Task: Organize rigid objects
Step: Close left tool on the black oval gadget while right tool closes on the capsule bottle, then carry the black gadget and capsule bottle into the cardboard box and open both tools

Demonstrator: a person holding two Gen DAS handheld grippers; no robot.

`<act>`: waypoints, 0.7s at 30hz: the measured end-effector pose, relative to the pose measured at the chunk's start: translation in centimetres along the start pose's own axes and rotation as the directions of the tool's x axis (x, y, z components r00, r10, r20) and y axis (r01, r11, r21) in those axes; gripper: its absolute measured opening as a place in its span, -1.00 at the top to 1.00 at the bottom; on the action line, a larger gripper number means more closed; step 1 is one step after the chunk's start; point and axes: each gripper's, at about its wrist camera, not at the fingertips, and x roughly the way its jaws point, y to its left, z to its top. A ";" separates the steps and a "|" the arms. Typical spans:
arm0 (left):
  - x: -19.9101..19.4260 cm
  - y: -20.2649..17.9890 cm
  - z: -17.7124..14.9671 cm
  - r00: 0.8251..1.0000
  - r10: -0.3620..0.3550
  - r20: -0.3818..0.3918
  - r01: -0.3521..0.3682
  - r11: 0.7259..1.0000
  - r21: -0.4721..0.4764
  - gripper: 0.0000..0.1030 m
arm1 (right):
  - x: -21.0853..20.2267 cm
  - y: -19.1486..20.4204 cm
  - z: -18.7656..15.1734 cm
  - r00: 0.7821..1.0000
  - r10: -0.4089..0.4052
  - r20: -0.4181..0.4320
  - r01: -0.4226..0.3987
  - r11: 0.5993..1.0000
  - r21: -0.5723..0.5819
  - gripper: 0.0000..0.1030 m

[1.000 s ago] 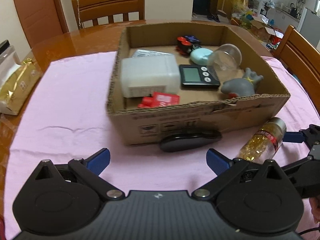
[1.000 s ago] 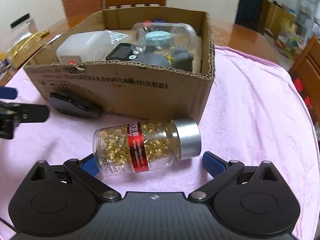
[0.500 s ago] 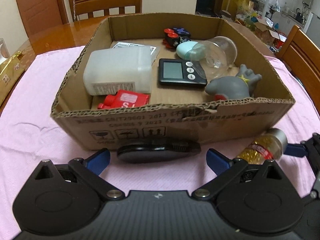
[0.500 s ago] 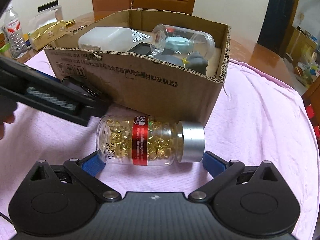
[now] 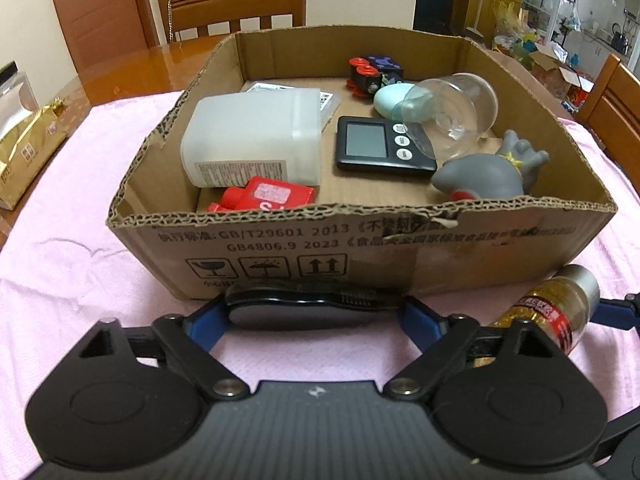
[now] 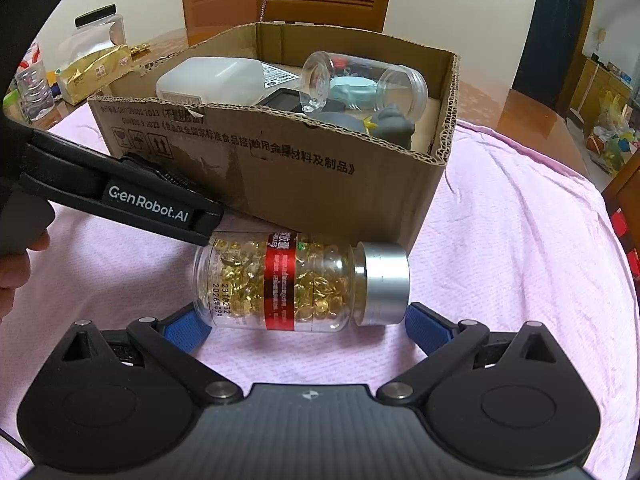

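The left claw (image 5: 314,312) is standing wide open with its blue fingertips (image 5: 202,322) flanking both ends of a flat, glossy black oval case (image 5: 308,306); whether the pads are actually touching it is hard to tell from this angle. The case is lying on the pink cloth covering the tabletop (image 5: 80,272), pressed against the front wall of the open brown cardboard box (image 5: 400,252). Inside the box are sitting a translucent white plastic jug (image 5: 252,140), a small red bottle (image 5: 266,196), a black digital timer (image 5: 380,148), a clear plastic jar on its side (image 5: 452,114), a grey rubber toy figure (image 5: 488,172) and a pale blue egg-shaped object (image 5: 390,96).

The right claw (image 6: 308,324) is likewise spread wide, gripping nothing, its blue fingertips (image 6: 426,326) bracketing a clear bottle of golden capsules with a red label and silver cap (image 6: 300,282). That bottle is lying on its side on the cloth, just in front of the box's near corner, cap pointing right
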 end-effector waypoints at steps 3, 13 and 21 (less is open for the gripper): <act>-0.1 0.2 0.0 1.000 -0.004 -0.009 0.004 1.000 0.004 -0.74 | 0.0 0.0 0.1 1.000 -0.003 -0.008 0.003 1.000 0.003 -1.00; -0.2 2.6 0.3 0.999 -0.016 -0.037 0.015 0.999 -0.028 -0.74 | 0.0 0.5 1.3 1.000 -0.012 -0.016 0.012 1.000 0.025 -1.00; -0.3 2.7 0.3 0.999 -0.016 -0.038 0.015 1.000 -0.011 -0.74 | 0.1 0.6 2.4 1.000 0.003 -0.022 -0.001 0.997 0.075 -1.00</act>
